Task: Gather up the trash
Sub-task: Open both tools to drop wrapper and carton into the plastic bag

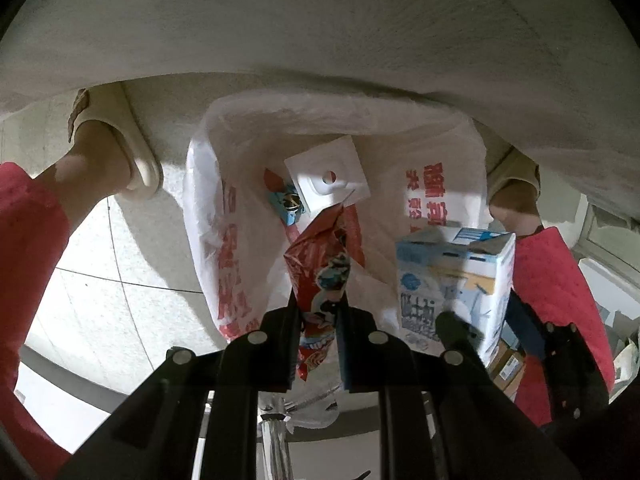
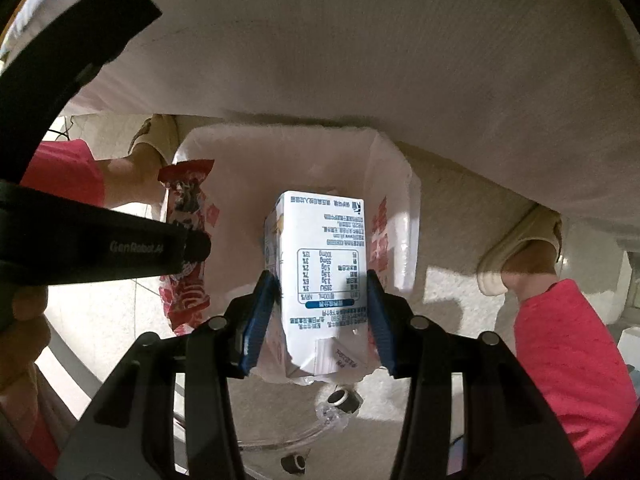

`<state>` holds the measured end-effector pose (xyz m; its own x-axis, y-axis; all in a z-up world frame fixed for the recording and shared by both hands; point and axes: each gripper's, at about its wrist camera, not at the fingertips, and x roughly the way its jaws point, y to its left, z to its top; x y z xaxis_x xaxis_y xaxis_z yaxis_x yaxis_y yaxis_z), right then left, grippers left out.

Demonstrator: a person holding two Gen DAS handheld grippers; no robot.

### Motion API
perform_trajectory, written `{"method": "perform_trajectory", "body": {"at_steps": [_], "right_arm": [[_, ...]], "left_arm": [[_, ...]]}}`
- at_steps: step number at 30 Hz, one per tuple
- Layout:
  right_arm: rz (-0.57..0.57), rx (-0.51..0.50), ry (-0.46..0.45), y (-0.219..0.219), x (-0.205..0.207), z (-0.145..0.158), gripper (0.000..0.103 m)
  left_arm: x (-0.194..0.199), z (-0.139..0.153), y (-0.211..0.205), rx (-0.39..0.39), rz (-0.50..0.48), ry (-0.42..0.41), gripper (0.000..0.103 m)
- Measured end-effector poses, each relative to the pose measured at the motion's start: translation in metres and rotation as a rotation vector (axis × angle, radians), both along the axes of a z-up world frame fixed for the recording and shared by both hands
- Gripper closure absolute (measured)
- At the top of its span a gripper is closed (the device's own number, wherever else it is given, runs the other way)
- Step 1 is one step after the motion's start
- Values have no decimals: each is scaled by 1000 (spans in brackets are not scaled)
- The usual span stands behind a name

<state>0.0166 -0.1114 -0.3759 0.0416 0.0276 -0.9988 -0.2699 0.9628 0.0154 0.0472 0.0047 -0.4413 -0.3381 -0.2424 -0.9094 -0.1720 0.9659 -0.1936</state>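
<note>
White plastic bag (image 1: 248, 184): printed with red characters, it stands open on the floor between the person's two feet, mouth facing up toward both cameras.
Inside the bag: a white square packet (image 1: 326, 174) with a red dot lies near the bottom, with a small blue wrapper (image 1: 286, 204) just beside it.
Left hand-held gripper (image 1: 318, 312): its fingers are pressed together on a red snack wrapper (image 1: 320, 264), which is held over the bag's opening.
Red snack wrapper, from the right wrist: it (image 2: 186, 216) shows at the bag's left edge, crumpled, with the black body of the left tool crossing in front of it.
Right hand-held gripper (image 2: 322, 312): its blue pads (image 2: 258, 320) clamp the two narrow sides of a white and blue milk carton (image 2: 324, 264).
Milk carton: it hangs over the open bag, nutrition table facing the right camera; from the left wrist it (image 1: 456, 276) shows at the bag's right side.
Person: red trouser legs (image 2: 568, 352) and pale slippers (image 1: 136, 152) on either side of the bag.
Floor (image 1: 104, 264): light tiles with thin dark joints.
Above the bag: a broad pale surface fills the upper part of both views; what it belongs to is unclear.
</note>
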Motion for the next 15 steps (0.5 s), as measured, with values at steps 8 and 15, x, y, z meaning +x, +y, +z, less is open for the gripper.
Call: {"method": "perform_trajectory", "body": {"at_steps": [8, 15], "right_arm": [[-6, 30, 65, 2, 3, -21, 57], [-24, 46, 60, 0, 6, -22, 36]], "left_arm": [[4, -19, -1, 23, 2, 45, 84], [3, -24, 2, 28, 28, 54, 47]]}}
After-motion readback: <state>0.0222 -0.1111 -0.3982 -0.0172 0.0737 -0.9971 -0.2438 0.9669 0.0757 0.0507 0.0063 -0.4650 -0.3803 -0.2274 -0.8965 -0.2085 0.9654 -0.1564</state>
